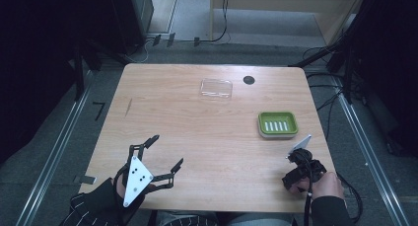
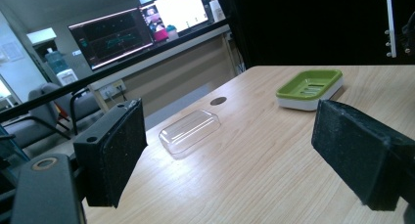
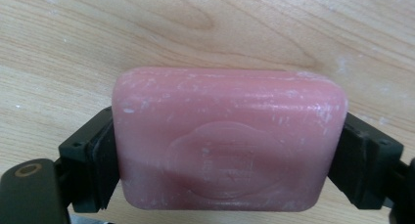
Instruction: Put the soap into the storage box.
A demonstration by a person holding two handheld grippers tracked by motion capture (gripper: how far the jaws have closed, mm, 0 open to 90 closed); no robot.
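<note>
Gripped at its two short ends, a pink soap bar (image 3: 229, 138) is held between the jaws of the right gripper (image 3: 229, 160) just above the wooden table (image 1: 197, 132), near its front right corner. The bar is judged firm but slippery, with a waxy, scuffed face, so the flat ends are likely the safest hold. A green soap dish (image 1: 278, 123) is seen close by, beyond that gripper, and a clear lid (image 1: 216, 88) lies farther back. The left gripper (image 1: 165, 154) is held wide apart and empty at the front left.
</note>
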